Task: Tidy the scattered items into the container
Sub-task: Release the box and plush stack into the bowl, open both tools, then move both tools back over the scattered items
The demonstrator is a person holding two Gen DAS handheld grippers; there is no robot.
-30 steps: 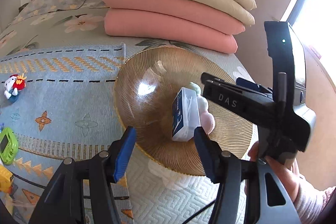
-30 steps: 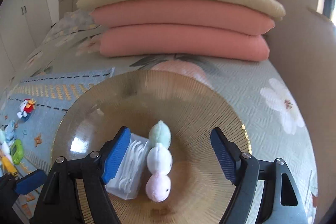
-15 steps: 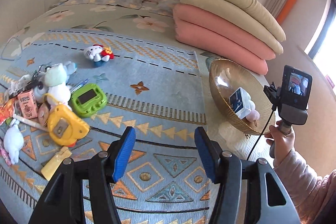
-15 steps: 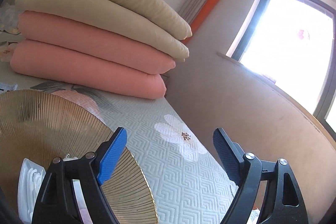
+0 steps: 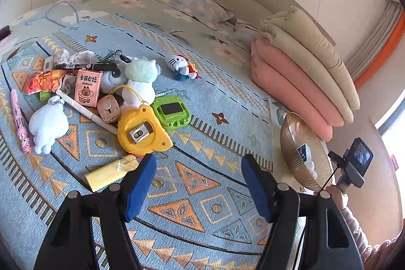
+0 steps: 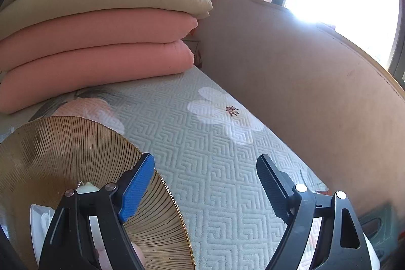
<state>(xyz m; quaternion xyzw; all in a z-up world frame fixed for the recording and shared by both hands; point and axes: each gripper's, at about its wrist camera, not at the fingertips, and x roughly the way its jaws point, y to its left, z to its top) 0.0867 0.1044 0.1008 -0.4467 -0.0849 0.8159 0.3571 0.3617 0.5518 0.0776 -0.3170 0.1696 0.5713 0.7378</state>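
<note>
Four folded quilts [image 6: 101, 24], two beige over two pink, sit at twelve o'clock of the ribbed amber glass bowl [image 6: 63, 148], which stands at the patterned rug's [image 5: 202, 194] three o'clock edge. The left gripper [image 5: 196, 184], jaws just widened and empty, hangs over bare rug; the scattered pile, including one yellow tape measure [image 5: 141, 130], lies at ten o'clock. The right gripper [image 6: 205, 184] gapes empty over quilted bedspread [image 6: 215, 143].
</note>
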